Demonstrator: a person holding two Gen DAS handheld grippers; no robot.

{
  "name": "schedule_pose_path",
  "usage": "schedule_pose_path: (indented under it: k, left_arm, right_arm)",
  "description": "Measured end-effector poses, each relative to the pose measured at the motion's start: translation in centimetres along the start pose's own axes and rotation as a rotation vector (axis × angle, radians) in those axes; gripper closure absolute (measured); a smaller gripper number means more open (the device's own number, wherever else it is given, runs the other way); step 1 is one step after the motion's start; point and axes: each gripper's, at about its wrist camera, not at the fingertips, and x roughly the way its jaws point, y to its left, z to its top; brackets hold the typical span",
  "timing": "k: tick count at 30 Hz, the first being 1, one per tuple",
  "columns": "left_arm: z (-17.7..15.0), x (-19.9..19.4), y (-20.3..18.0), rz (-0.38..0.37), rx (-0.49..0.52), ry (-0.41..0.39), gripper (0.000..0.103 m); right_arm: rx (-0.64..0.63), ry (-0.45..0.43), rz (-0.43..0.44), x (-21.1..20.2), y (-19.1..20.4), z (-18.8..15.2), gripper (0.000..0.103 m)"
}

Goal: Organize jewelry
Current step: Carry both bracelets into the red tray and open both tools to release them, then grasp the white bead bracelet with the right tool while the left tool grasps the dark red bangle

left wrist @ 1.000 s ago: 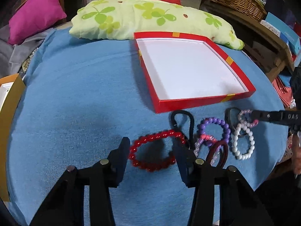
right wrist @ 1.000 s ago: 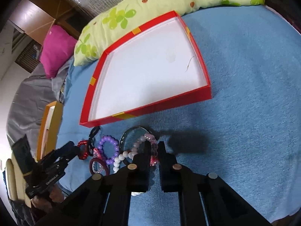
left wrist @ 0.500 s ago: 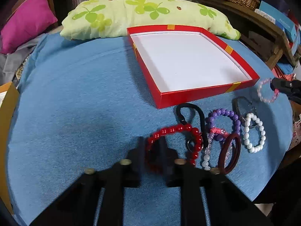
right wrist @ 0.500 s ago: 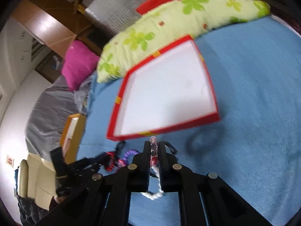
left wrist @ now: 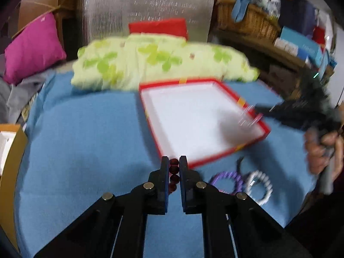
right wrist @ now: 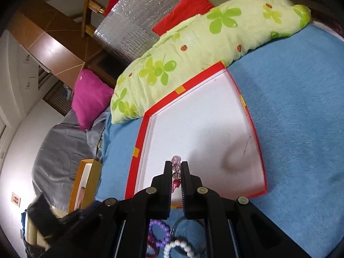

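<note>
My left gripper is shut on a red bead bracelet, lifted off the blue cloth just in front of the red box with a white floor. My right gripper is shut on a pink bead bracelet and hangs over the near part of the red box. In the left wrist view the right gripper appears blurred over the box's right rim, held by a hand. A purple bracelet and a white pearl bracelet lie on the cloth.
A green flowered pillow lies behind the box, with a magenta cushion at far left. An orange box sits at the cloth's left edge. Purple bracelet, white pearl bracelet and a dark ring lie under the right gripper.
My left gripper closed on the red bracelet and lifted it toward the box. My right gripper carried the pink bracelet up off the cloth and over the box.
</note>
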Motion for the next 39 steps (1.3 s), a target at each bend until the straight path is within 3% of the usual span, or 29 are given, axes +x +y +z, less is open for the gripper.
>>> schedule_pose_path:
  k: [4,10,12,13,14,15,16,17,22,25,29,32,39]
  left_arm:
    - [2.3,0.9,-1.1,-0.041,-0.001,-0.046,0.094]
    - [4.1,6.2,-2.1,-0.047,-0.056,0.007,0.093]
    - [4.0,7.1,-2.0,-0.03,-0.078,0.02,0.093]
    - [3.9,7.4,-1.8,-0.018,-0.095,0.028,0.093]
    - [3.8,7.5,-1.6,-0.012,-0.11,0.033,0.09]
    - [3.7,7.4,-1.3,-0.009,-0.126,0.037,0.086]
    - [3.6,7.3,-1.1,-0.002,-0.132,0.035,0.073]
    - [3.5,6.9,-1.0,0.012,-0.136,0.028,0.067]
    - [2.0,3.8,-0.3,0.022,-0.134,0.012,0.067]
    - [0.1,1.7,-0.7,0.014,-0.111,0.031,0.067]
    - [-3.3,-0.2,-2.9,-0.017,-0.019,0.08,0.067]
    - [-5.3,-0.1,-4.6,-0.033,0.058,0.126,0.067]
    - [-6.9,2.1,-6.1,-0.105,0.07,0.215,0.067]
  right_arm:
    - [-0.018,0.009,-0.033,1.8,0.3,0.4,0.094]
    - [-0.041,0.005,-0.115,3.8,0.1,0.8,0.093]
    - [-0.067,-0.011,-0.162,3.8,0.1,1.1,0.088]
    - [-0.079,-0.017,-0.187,3.7,0.0,1.2,0.073]
    - [-0.08,-0.025,-0.213,3.5,-0.1,1.2,0.047]
    - [-0.062,-0.035,-0.214,3.0,-0.4,1.2,0.033]
    - [-0.045,-0.057,-0.196,2.3,-0.6,1.2,0.027]
    - [-0.044,-0.077,-0.188,1.6,-0.7,1.2,0.027]
    - [-0.119,-0.04,-0.153,-1.6,0.2,0.5,0.029]
    - [-0.201,0.014,-0.136,-3.4,1.1,-1.1,0.045]
    - [-0.247,0.169,-0.122,-4.0,1.4,-4.9,0.058]
    - [-0.276,0.244,-0.159,-3.8,1.4,-7.7,0.061]
    - [-0.187,0.319,-0.223,-1.7,0.2,-9.7,0.061]
